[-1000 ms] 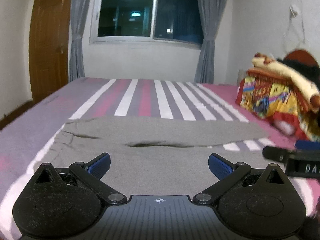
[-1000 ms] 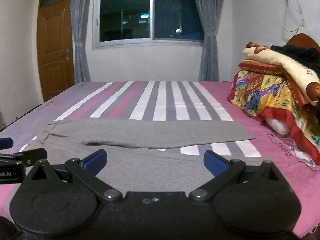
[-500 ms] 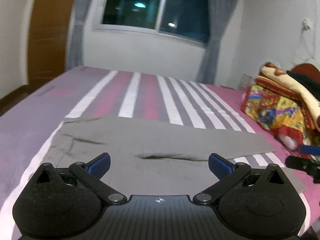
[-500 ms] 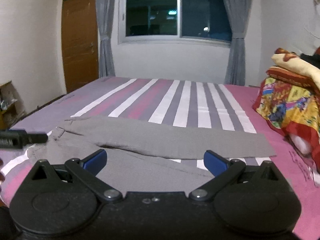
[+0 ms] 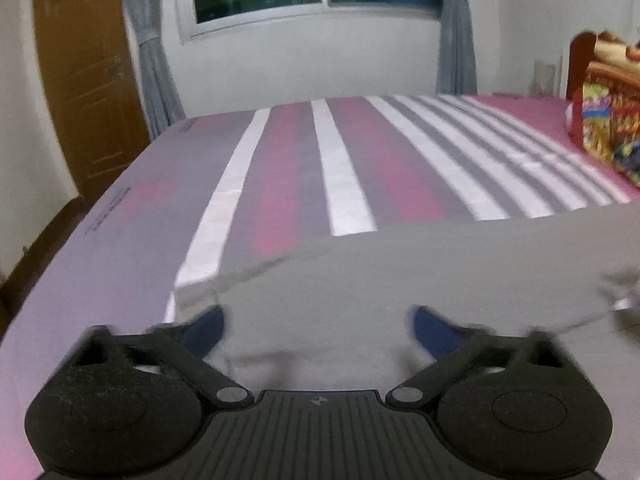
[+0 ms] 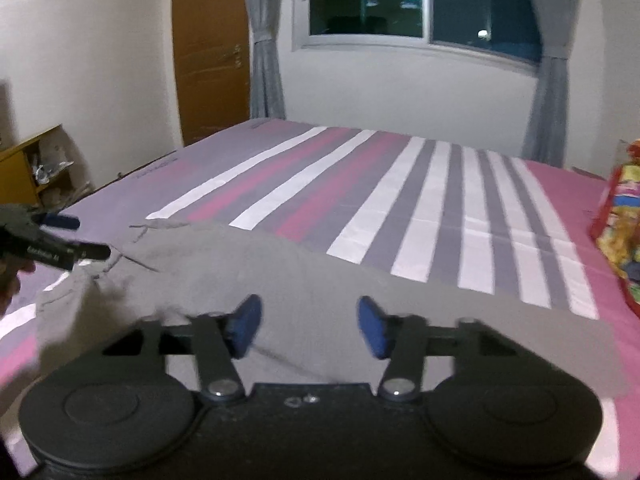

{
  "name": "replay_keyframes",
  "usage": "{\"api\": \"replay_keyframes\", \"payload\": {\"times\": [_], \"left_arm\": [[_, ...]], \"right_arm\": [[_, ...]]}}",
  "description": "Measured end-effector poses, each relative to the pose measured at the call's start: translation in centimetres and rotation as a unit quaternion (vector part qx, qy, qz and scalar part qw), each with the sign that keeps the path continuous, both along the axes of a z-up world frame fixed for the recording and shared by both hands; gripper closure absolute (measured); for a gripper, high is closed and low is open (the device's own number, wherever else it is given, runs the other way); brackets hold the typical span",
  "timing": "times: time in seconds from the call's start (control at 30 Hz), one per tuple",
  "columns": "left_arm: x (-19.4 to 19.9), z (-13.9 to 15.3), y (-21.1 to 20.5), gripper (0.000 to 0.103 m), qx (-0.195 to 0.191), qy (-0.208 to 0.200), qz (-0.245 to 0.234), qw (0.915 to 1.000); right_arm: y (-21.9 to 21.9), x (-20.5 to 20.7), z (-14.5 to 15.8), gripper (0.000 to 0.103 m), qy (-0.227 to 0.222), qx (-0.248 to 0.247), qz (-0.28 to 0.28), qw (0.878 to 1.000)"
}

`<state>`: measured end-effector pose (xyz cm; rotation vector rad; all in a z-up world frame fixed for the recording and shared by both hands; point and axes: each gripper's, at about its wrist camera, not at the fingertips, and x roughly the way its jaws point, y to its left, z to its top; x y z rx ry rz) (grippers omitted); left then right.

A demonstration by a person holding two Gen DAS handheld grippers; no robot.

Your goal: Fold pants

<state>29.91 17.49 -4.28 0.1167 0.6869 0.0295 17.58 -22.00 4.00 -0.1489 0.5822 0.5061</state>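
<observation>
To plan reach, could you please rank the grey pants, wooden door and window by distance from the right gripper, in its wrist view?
1. Grey pants, directly under the right gripper.
2. Wooden door, far left, beyond the bed corner.
3. Window, far wall, straight ahead.

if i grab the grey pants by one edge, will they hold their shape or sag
The grey pants probably sag: the thin cloth lies flat on the bed with soft wrinkles. Likely light, and the drawstring may dangle.

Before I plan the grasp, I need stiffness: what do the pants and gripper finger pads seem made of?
The pants look like soft matte grey knit, probably cotton jersey: they drape and wrinkle, with no sheen. The finger pads on the right gripper look like blue rubber or soft plastic, smooth and dull; blur leaves it open.
</observation>
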Motion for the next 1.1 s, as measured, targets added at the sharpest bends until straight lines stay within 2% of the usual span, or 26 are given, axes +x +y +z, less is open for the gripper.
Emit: {"api": "replay_keyframes", "payload": {"times": [0.03, 0.13, 0.2, 0.23, 0.27, 0.43, 0.5, 0.6, 0.7, 0.73, 0.77, 0.8, 0.83, 0.93, 1.03, 1.1], "left_arm": [[1.7, -0.4, 1.2, 0.052, 0.006, 0.013, -0.006, 0.9999], [5.8, -1.7, 3.7, 0.049, 0.036, 0.026, -0.030, 0.9986], [7.7, -2.8, 5.7, 0.017, 0.061, 0.045, -0.042, 0.9962], [8.5, -3.3, 6.6, 0.014, 0.061, 0.056, -0.051, 0.9953], [9.3, -3.8, 7.4, 0.014, 0.060, 0.066, -0.061, 0.9941], [12.8, -6.2, 9.9, 0.014, 0.041, 0.099, -0.094, 0.9898], [14.2, -7.8, 10.2, 0.014, 0.046, 0.128, -0.101, 0.9856], [15.5, -9.6, 10.9, 0.014, 0.025, 0.161, -0.109, 0.9807], [16.4, -9.5, 11.6, 0.015, 0.017, 0.168, -0.131, 0.9769], [16.6, -9.2, 12.0, 0.021, 0.023, 0.165, -0.135, 0.9767], [16.9, -8.6, 12.6, 0.035, 0.009, 0.163, -0.139, 0.9767], [17.2, -8.4, 13.2, 0.041, -0.011, 0.172, -0.149, 0.9736], [17.4, -8.4, 13.2, 0.041, -0.013, 0.187, -0.162, 0.9688], [17.9, -9.0, 13.0, 0.040, -0.013, 0.215, -0.178, 0.9603], [17.9, -9.5, 12.4, 0.038, -0.013, 0.219, -0.185, 0.9580], [17.5, -9.5, 12.2, 0.038, -0.004, 0.212, -0.188, 0.9590]], "right_arm": [[0.2, 1.3, -0.5, 0.064, 0.003, -0.002, 0.007, 1.000], [1.2, 5.6, -2.2, 0.065, 0.007, -0.008, 0.030, 0.999], [2.1, 8.8, -3.5, 0.056, 0.014, -0.018, 0.042, 0.999], [2.6, 10.4, -4.2, 0.041, 0.022, -0.024, 0.048, 0.998], [3.0, 11.6, -4.7, 0.035, 0.024, -0.026, 0.053, 0.998], [4.6, 17.0, -7.4, 0.041, 0.051, -0.031, 0.076, 0.995], [5.5, 18.2, -8.4, 0.044, 0.058, -0.038, 0.092, 0.993], [7.3, 18.9, -9.9, 0.042, 0.052, -0.083, 0.115, 0.988], [8.5, 19.7, -11.4, 0.041, 0.060, -0.122, 0.135, 0.981], [8.7, 20.1, -11.6, 0.044, 0.068, -0.125, 0.144, 0.979], [8.7, 20.3, -11.6, 0.050, 0.075, -0.123, 0.156, 0.977], [8.5, 20.5, -11.4, 0.055, 0.085, -0.114, 0.171, 0.975], [8.5, 21.0, -11.2, 0.059, 0.095, -0.110, 0.184, 0.972], [8.6, 22.2, -10.8, 0.058, 0.115, -0.127, 0.209, 0.963], [8.4, 23.6, -11.5, 0.057, 0.163, -0.123, 0.217, 0.955], [8.7, 23.2, -12.0, 0.069, 0.173, -0.122, 0.218, 0.953]]}}
